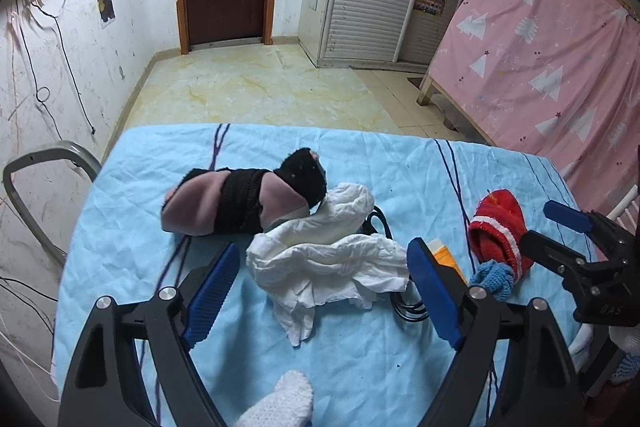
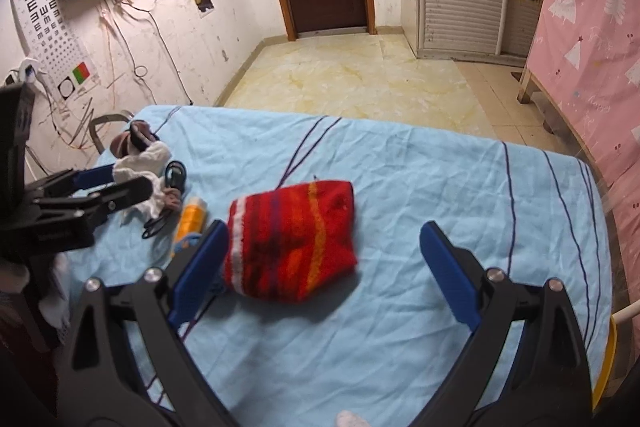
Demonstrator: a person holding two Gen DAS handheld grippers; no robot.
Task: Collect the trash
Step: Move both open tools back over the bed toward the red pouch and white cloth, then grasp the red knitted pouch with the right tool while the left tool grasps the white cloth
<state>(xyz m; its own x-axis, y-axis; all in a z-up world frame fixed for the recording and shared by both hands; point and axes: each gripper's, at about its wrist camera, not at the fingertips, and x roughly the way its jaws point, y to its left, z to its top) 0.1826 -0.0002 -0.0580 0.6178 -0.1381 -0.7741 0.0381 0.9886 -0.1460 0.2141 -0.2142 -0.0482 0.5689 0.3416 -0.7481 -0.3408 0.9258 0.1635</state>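
L gripper (image 1: 320, 287) open astride tissue (image 1: 328, 259), approx mid-table (image 1: 120, 227)

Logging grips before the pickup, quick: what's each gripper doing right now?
Left gripper: open, holding nothing, white tissue between its jaws.
Right gripper: open, holding nothing, over the red hat.
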